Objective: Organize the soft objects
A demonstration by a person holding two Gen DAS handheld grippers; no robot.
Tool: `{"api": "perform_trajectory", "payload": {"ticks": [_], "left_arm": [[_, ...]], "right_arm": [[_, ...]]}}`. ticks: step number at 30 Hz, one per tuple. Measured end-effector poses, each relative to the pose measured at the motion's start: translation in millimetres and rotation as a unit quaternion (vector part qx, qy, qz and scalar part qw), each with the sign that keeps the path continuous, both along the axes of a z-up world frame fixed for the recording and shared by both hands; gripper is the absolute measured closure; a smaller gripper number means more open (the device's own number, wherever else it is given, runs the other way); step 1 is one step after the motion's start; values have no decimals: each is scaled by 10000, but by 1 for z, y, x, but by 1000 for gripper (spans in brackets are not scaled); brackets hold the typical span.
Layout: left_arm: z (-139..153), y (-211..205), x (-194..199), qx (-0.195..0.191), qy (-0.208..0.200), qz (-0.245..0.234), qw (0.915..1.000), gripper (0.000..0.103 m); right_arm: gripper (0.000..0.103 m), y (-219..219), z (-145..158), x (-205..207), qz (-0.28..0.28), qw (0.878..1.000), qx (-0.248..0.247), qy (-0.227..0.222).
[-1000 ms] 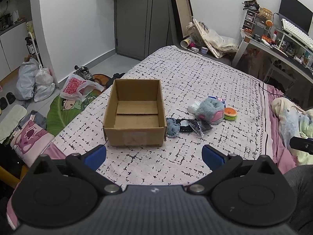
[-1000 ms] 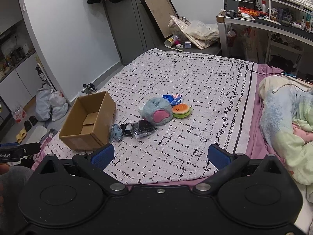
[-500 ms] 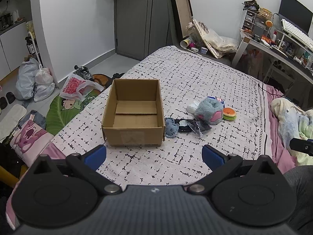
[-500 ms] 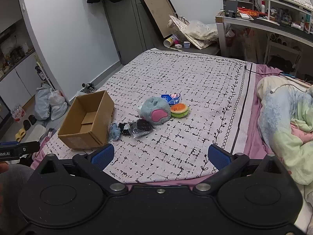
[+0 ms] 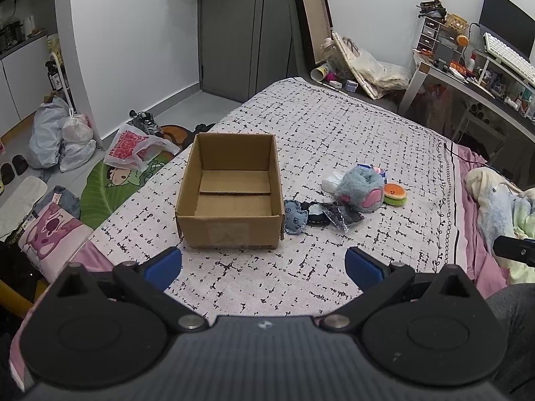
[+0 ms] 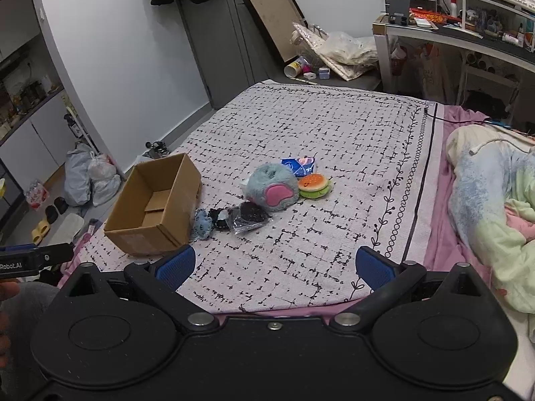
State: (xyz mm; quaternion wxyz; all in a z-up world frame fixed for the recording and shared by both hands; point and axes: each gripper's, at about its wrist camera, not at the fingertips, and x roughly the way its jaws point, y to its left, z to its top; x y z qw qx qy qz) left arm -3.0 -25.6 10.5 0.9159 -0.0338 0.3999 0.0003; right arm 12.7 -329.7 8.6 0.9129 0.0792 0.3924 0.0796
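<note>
An open, empty cardboard box (image 5: 230, 197) (image 6: 157, 205) sits on the patterned bedspread. Right of it lie a small blue plush (image 5: 295, 221) (image 6: 203, 224), a black item in clear wrap (image 5: 341, 215) (image 6: 247, 218), a fluffy blue-and-pink plush (image 5: 362, 188) (image 6: 272, 192), a burger plush (image 5: 394, 194) (image 6: 314, 185), a blue packet (image 6: 299, 164) and a white packet (image 5: 332, 180). My left gripper (image 5: 264, 264) hangs open in front of the box. Short of the pile, my right gripper (image 6: 274, 265) is open too. Neither holds anything.
The bed (image 5: 334, 127) carries a crumpled quilt (image 6: 491, 207) on the right. Bags (image 5: 57, 140), slippers and a leaf mat (image 5: 110, 187) crowd the floor at left. A desk (image 6: 468, 36) stands at the back right, and a frame (image 6: 271, 16) leans on the wall.
Both views have drawn back slightly from the bed, so the box and toys look a little smaller. Nothing on the bed has moved, and both grippers stay open.
</note>
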Motion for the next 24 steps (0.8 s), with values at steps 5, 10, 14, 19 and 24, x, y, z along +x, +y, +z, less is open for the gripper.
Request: {"api": "perform_trajectory", "payload": {"ticks": [5, 10, 14, 19, 24], "left_arm": [[-3, 0, 3, -22, 3, 48, 10000, 0], [-5, -2, 9, -49, 12, 114, 9999, 0], [-9, -8, 14, -23, -10, 104, 9999, 0], [-12, -14, 26, -28, -18, 139, 9999, 0], [-12, -23, 38, -34, -70, 126, 9999, 0]], "right_arm": [[0, 0, -3, 4, 7, 10000, -10, 21], [0, -2, -7, 9, 6, 10000, 37, 55], [0, -5, -13, 17, 17, 9999, 123, 118], [0, -8, -22, 29, 34, 9994, 265, 223], [0, -10, -29, 40, 65, 9986, 407, 324]]}}
